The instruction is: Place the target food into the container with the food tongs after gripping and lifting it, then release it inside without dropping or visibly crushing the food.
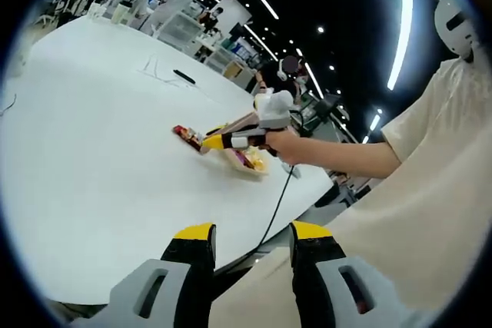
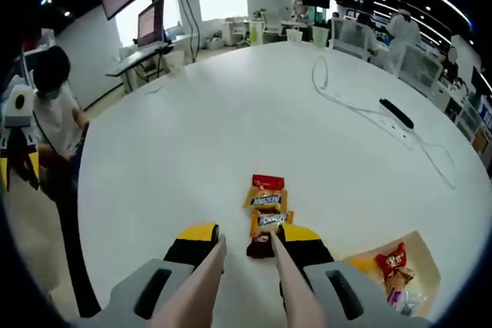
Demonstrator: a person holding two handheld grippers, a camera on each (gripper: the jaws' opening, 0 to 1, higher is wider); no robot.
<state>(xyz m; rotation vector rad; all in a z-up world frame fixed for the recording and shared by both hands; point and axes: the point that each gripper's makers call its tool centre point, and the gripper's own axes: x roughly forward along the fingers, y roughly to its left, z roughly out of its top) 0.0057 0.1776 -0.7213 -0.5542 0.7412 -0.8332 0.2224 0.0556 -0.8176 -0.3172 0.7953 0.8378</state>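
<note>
- Here my right gripper (image 2: 247, 250) holds the food tongs (image 2: 244, 282), tips narrowly parted around the dark snack packet (image 2: 260, 246) nearest me in the row on the white table (image 2: 231, 128).
- I'd squeeze gently, lift straight, then swing to the tan container (image 2: 419, 255) beside it.
- My left gripper (image 1: 251, 237) hangs wide, holding nothing.

Tong tips (image 2: 265, 245) cover part of the dark snack packet (image 2: 259, 248) (brand unreadable). Tray (image 2: 427, 260) at table's (image 2: 231, 128) near-right edge is cut off; its wrappers too small to ID.
</note>
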